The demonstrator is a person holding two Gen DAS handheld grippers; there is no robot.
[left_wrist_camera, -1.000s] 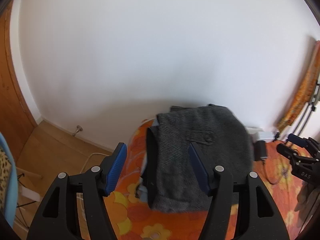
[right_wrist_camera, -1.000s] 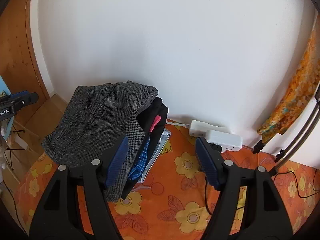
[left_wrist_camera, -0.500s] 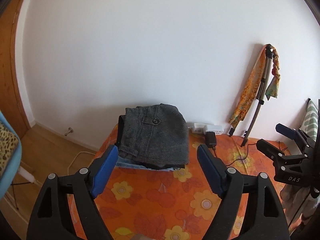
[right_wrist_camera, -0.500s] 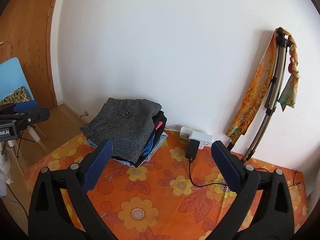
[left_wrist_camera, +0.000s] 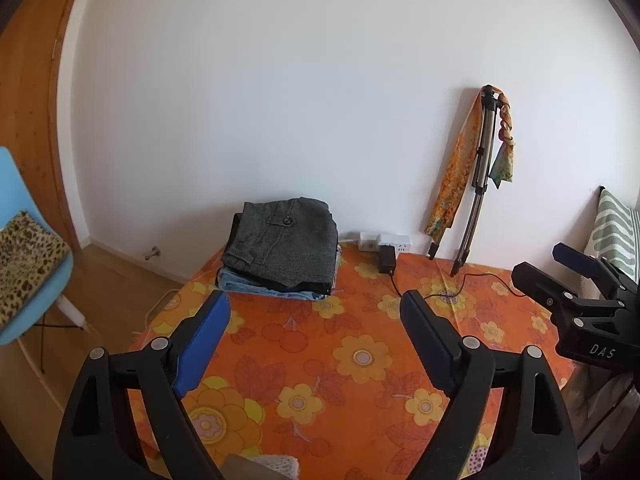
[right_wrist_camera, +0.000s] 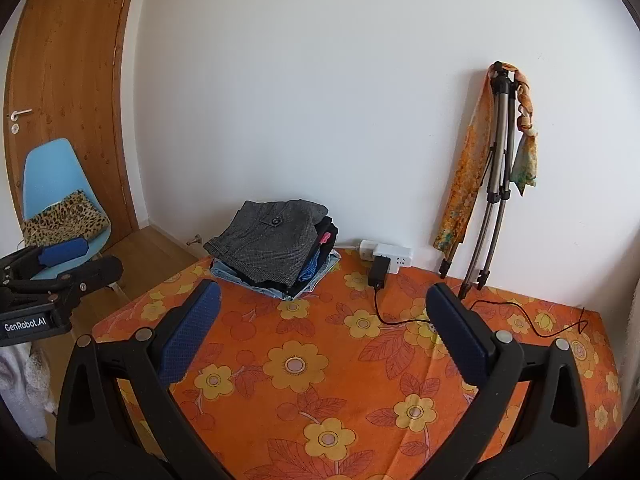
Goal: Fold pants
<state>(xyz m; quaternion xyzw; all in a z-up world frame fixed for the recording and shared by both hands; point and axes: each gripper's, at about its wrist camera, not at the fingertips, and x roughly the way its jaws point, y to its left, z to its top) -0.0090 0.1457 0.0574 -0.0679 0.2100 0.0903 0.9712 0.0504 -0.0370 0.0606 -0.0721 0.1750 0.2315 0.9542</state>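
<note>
Folded grey pants [left_wrist_camera: 282,246] lie on top of a stack of folded clothes at the far left corner of the orange flowered table [left_wrist_camera: 340,360], against the wall. They also show in the right wrist view [right_wrist_camera: 268,246]. My left gripper [left_wrist_camera: 314,312] is open and empty, well back from the stack. My right gripper [right_wrist_camera: 322,304] is open and empty too, above the table's middle. Each gripper shows in the other's view: the right one [left_wrist_camera: 576,280] at the right edge, the left one [right_wrist_camera: 60,264] at the left edge.
A white power strip [right_wrist_camera: 386,256] with a black adapter and cable [right_wrist_camera: 378,276] lies by the wall. A tripod with scarves [right_wrist_camera: 496,184] leans at the back right. A blue chair [right_wrist_camera: 60,208] and a wooden door [right_wrist_camera: 68,80] stand left.
Both grippers have pulled back and up from the stack of clothes, which now looks small and far. Both jaws have spread wider.
</note>
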